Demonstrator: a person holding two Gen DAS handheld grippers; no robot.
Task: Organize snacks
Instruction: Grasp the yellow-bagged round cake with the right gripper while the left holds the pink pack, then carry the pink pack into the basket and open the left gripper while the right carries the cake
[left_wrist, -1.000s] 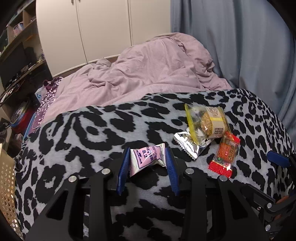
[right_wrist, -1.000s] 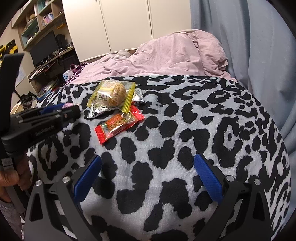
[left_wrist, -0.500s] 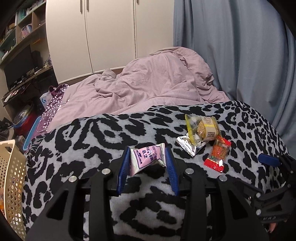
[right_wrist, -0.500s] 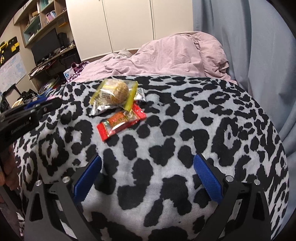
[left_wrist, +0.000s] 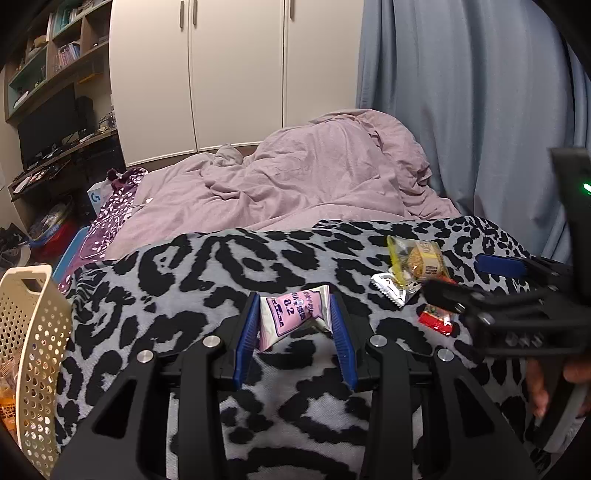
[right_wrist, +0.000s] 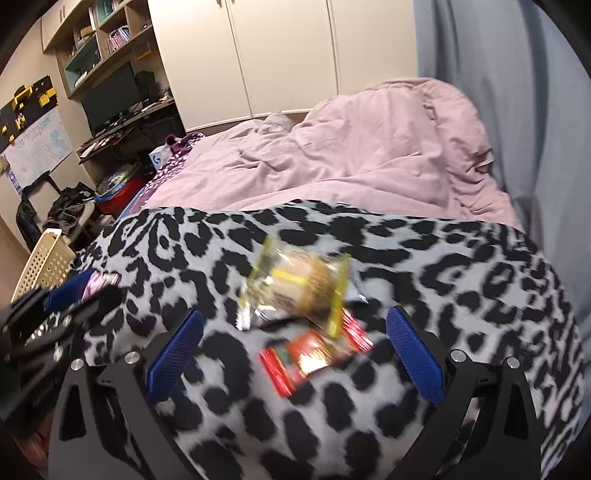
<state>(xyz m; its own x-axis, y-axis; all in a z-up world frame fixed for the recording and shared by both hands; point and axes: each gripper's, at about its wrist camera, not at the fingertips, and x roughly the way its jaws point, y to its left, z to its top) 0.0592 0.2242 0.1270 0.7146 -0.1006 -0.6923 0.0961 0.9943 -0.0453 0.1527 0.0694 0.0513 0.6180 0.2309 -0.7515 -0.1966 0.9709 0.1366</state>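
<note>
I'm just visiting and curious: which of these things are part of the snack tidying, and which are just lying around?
Part of the job:
pink snack packet in the left gripper
yellow snack packet
silver packet
red packet
perforated basket
right gripper, open

Just lying about:
pink duvet
monitor
blue curtain

The pink snack packet (left_wrist: 293, 314) reads "8.2" (other print too small), and a box (left_wrist: 95, 198) bears "G".

Pink-and-white packet (left_wrist: 293, 317), red wrapper (right_wrist: 314, 356), seemingly yellow-edged clear packet (right_wrist: 295, 288), black-spotted grey blanket (left_wrist: 184, 280), mauve duvet (left_wrist: 314, 177).
</note>
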